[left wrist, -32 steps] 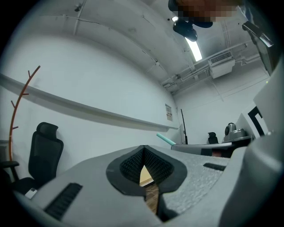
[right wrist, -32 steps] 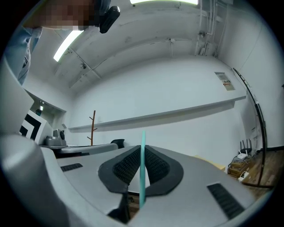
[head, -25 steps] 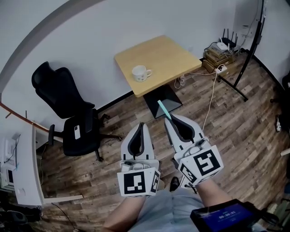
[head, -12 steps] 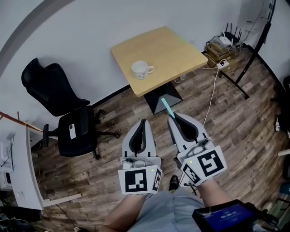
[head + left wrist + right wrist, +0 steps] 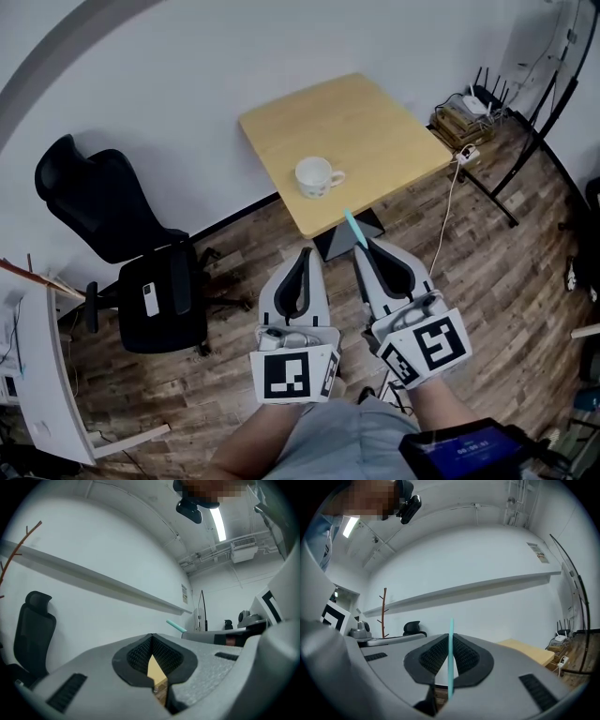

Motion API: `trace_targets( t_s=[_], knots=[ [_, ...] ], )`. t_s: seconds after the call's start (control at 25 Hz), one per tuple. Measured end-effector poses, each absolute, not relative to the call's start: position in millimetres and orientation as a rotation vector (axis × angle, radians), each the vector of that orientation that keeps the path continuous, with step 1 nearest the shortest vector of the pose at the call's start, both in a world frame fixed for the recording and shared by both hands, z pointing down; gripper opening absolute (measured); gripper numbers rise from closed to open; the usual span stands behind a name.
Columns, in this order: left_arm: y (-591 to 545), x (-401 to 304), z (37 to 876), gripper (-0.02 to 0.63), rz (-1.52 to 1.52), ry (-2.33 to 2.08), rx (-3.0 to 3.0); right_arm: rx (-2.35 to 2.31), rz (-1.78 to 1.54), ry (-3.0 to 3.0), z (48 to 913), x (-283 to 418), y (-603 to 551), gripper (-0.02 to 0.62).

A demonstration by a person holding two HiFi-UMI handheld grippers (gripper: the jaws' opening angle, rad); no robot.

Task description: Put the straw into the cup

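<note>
Both grippers are held side by side over the wooden floor (image 5: 487,281), in front of the bench (image 5: 375,122). The right gripper (image 5: 367,246) is clamped on the teal straw (image 5: 355,230), and its own view shows the straw (image 5: 451,658) pinched upright between the two dark pads, its free end poking out past the jaw tips. The left gripper (image 5: 302,253) is closed with nothing in it; its pads meet at the tips, and only a sliver of bench shows through the gap behind them. The white cup (image 5: 317,176) stands upright near the bench's front edge, handle to the right. The straw's tip points toward that edge, near the cup but not touching it. A black chair (image 5: 141,272) sits off to the left.
</note>
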State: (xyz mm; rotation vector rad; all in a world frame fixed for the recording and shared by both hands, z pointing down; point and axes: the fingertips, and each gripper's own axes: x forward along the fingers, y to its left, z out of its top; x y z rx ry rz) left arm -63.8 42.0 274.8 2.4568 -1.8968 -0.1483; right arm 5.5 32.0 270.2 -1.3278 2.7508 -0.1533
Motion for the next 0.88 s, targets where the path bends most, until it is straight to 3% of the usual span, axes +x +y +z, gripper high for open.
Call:
trace_targets(
  t_s=[0.32,0.88],
  knots=[
    [14.9,-95.3,255.9,-0.002,-0.221,-1.869,2.485,-1.368,-0.063,2.753,247.5,-24.8,8.2,0.023],
    [-25.1,-87.1,272.8,-0.002,-0.184,-1.826,2.497,-1.431,-0.081,2.716,255.7,-11.8,-33.8,0.023]
  ],
)
